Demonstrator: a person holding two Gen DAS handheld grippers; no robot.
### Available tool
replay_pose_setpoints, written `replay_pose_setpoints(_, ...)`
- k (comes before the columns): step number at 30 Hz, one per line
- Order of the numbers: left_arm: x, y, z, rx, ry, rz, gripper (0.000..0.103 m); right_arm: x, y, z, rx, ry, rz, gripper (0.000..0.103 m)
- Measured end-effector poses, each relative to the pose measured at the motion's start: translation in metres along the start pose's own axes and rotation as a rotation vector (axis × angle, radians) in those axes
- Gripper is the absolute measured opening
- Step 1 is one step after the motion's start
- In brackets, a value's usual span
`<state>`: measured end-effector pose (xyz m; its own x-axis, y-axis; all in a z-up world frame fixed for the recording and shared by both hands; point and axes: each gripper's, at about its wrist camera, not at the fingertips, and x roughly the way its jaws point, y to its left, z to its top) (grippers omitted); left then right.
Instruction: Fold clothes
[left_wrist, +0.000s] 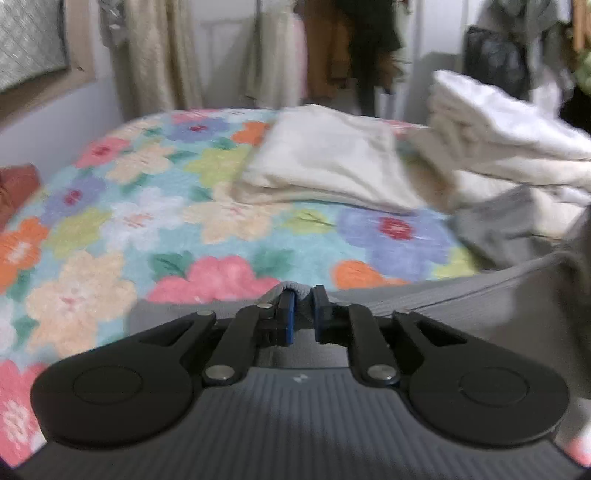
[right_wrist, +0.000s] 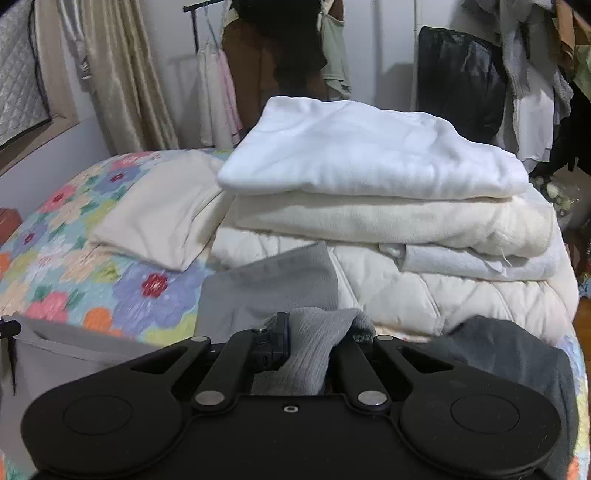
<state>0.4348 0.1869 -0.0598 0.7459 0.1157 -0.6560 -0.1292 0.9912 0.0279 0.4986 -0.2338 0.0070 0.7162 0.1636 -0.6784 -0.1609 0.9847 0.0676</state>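
A grey garment (left_wrist: 461, 295) lies stretched across the near edge of the floral bed in the left wrist view. Its hem sits between the fingertips of my left gripper (left_wrist: 303, 310), whose jaws stand slightly apart with a visible gap, so the pads do not pinch it. In the right wrist view, a bunch of the grey ribbed garment (right_wrist: 317, 354) is pinched in my right gripper (right_wrist: 317, 332), which is shut on it; cloth hides the right fingertip. More grey fabric (right_wrist: 269, 284) lies just beyond on the bed.
The floral bedspread (left_wrist: 122, 221) stretches to the left. A folded cream cloth (left_wrist: 332, 166) (right_wrist: 162, 221) lies mid-bed. A tall stack of white folded bedding (right_wrist: 388, 206) (left_wrist: 498, 140) stands at the right. Curtains and hanging clothes (right_wrist: 273, 55) line the back wall.
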Motion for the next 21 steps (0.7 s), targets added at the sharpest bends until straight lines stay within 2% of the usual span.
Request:
replay_pose_setpoints(1,0.003,0.000,-0.003,0.003,0.011,0.038,0.025,0.005,0.001,-0.002,0.015,-0.019,-0.020,0.007)
replay_pose_setpoints(2,0.004,0.001,-0.007,-0.006,0.023,0.080,0.033,0.013,0.000,-0.004,0.030,-0.015,-0.033,0.016)
replay_pose_setpoints(3,0.002,0.003,-0.012,-0.020,0.027,0.105,0.043,0.019,-0.001,-0.006,0.047,0.001,-0.039,0.034)
replay_pose_setpoints(4,-0.003,0.009,-0.015,-0.035,0.017,0.098,0.045,0.022,-0.003,-0.009,0.064,0.003,-0.049,0.040)
replay_pose_setpoints(7,-0.014,0.030,-0.022,-0.073,-0.001,0.079,0.054,0.027,-0.006,-0.017,0.103,0.015,-0.059,0.044)
replay_pose_setpoints(10,-0.025,0.051,-0.036,-0.099,0.033,0.077,0.054,0.023,-0.008,-0.023,0.104,0.021,-0.046,0.049)
replay_pose_setpoints(12,-0.032,0.064,-0.048,-0.115,0.049,0.080,0.055,0.020,-0.010,-0.026,0.076,0.022,-0.061,0.060)
replay_pose_setpoints(13,-0.035,0.070,-0.056,-0.123,0.051,0.086,0.056,0.019,-0.012,-0.027,0.061,0.024,-0.074,0.063)
replay_pose_setpoints(14,-0.036,0.074,-0.063,-0.119,0.063,0.097,0.057,0.020,-0.014,-0.028,0.031,0.040,-0.124,0.064)
replay_pose_setpoints(16,-0.035,0.079,-0.075,-0.077,0.097,0.115,0.058,0.020,-0.021,-0.031,0.008,0.060,-0.211,0.064)
replay_pose_setpoints(17,-0.035,0.079,-0.078,-0.038,0.100,0.118,0.058,0.015,-0.027,-0.032,0.028,0.051,-0.221,0.064)
replay_pose_setpoints(18,-0.036,0.078,-0.080,0.001,0.096,0.121,0.058,0.011,-0.032,-0.033,0.061,0.039,-0.210,0.064)
replay_pose_setpoints(21,-0.039,0.074,-0.086,0.107,0.070,0.125,0.063,-0.002,-0.038,-0.040,0.202,0.007,-0.091,0.064)
